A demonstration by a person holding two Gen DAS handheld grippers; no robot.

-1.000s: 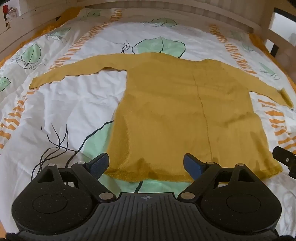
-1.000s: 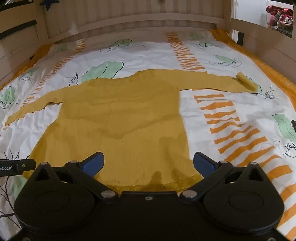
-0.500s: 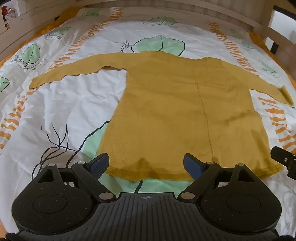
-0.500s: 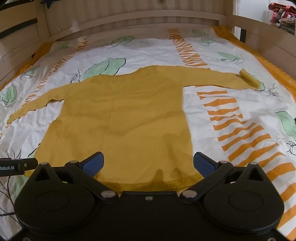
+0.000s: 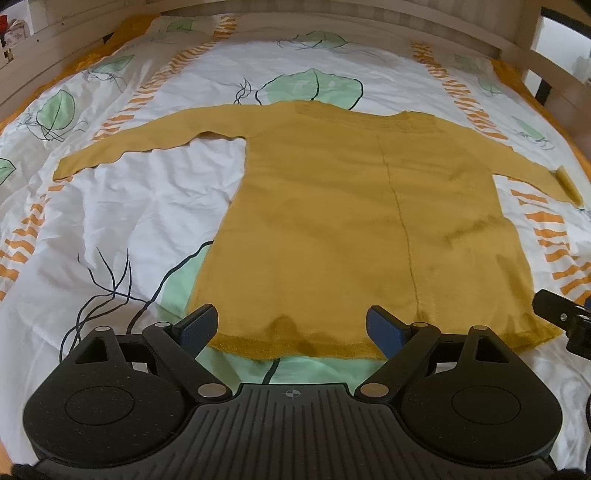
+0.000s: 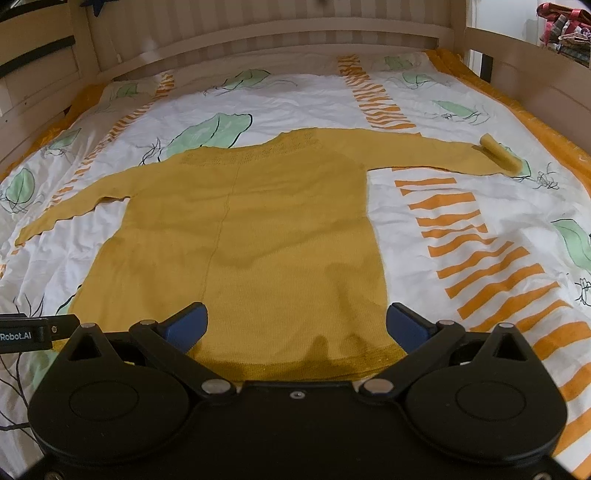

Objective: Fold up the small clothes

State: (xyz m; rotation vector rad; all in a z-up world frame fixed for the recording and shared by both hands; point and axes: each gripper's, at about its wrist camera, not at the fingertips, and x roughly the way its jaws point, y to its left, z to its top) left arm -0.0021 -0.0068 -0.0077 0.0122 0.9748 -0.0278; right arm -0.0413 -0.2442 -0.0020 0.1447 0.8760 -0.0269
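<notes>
A mustard-yellow knit sweater (image 5: 351, 221) (image 6: 251, 240) lies flat on the bed, both sleeves spread out sideways and its hem nearest me. The right sleeve's cuff (image 6: 498, 155) is rolled over on itself. My left gripper (image 5: 291, 328) hovers open over the hem's left half, blue pads wide apart with nothing between them. My right gripper (image 6: 295, 325) is open too, over the hem's right half, its pads clear of the cloth. Each gripper's edge shows in the other's view: the right gripper (image 5: 561, 321) and the left gripper (image 6: 33, 332).
The bed sheet (image 5: 110, 221) is white with green leaves and orange stripes. A wooden headboard (image 6: 277, 33) and side rails (image 6: 535, 81) frame the bed. A pile of clothes (image 6: 565, 29) sits beyond the right rail.
The sweater sits slightly lower and nearer in both views, as both grippers tilted a little. Jaws stayed open.
</notes>
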